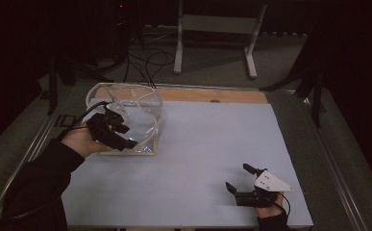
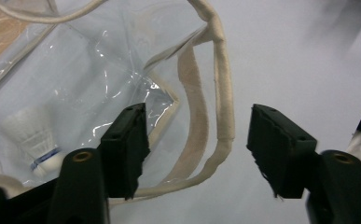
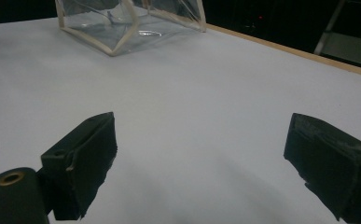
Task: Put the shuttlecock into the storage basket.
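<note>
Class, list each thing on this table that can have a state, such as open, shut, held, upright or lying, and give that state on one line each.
Clear plastic bag with cream trim: standing, mouth open, unheld.
Cream bag handles: hanging loose; one passes between the left jaws, ungripped.
White shuttlecock: lying inside the bag.
Left gripper: jaws apart, beside the bag.
Right gripper: jaws wide open over bare table, holding nothing.

1. The right gripper (image 3: 201,168) has its two black jaws wide apart, with nothing between them.
2. Under them lies the white desk (image 3: 206,93).
3. A clear plastic bag (image 3: 127,21) with cream edges stands far off, near the desk's wooden edge.
</note>
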Available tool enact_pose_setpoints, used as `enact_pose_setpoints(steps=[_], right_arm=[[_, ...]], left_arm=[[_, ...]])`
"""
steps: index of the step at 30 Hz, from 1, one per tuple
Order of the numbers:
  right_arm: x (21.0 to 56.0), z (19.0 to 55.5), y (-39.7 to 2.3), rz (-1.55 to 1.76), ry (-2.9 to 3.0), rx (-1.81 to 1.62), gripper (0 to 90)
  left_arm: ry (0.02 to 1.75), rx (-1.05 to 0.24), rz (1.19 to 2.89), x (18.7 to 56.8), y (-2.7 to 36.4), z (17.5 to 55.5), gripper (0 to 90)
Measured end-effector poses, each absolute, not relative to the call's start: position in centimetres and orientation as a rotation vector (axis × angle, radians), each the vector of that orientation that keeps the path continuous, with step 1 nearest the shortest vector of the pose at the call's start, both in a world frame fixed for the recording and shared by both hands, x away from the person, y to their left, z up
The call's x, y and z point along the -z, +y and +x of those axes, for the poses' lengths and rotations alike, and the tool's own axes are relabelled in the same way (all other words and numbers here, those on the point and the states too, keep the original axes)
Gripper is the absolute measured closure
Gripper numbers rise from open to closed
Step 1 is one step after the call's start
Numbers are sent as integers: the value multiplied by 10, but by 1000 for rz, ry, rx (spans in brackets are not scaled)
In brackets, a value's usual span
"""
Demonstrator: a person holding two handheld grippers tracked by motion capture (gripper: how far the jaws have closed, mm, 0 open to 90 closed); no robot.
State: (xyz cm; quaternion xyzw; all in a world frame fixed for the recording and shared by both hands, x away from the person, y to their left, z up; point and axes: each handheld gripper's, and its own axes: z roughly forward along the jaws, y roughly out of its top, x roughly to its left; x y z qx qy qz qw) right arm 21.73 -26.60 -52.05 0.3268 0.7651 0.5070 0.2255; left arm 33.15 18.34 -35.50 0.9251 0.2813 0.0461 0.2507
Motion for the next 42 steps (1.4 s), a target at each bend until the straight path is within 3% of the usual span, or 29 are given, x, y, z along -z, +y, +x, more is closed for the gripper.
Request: enact_pose_setpoints(steps=[10, 17, 23, 42], right_arm=[[520, 217, -266, 902, 2108, -1401, 91], [520, 217, -266, 901, 2110, -1401, 91], [520, 217, -266, 899, 2109, -1399, 91], [519, 217, -266, 905, 2112, -1397, 91]], left_arm=[[776, -105, 2491, 353, 171, 327, 185], [776, -107, 2467, 351, 169, 325, 147], [775, -158, 2459, 349, 163, 319, 28], [668, -122, 2393, 337, 138, 305, 0]])
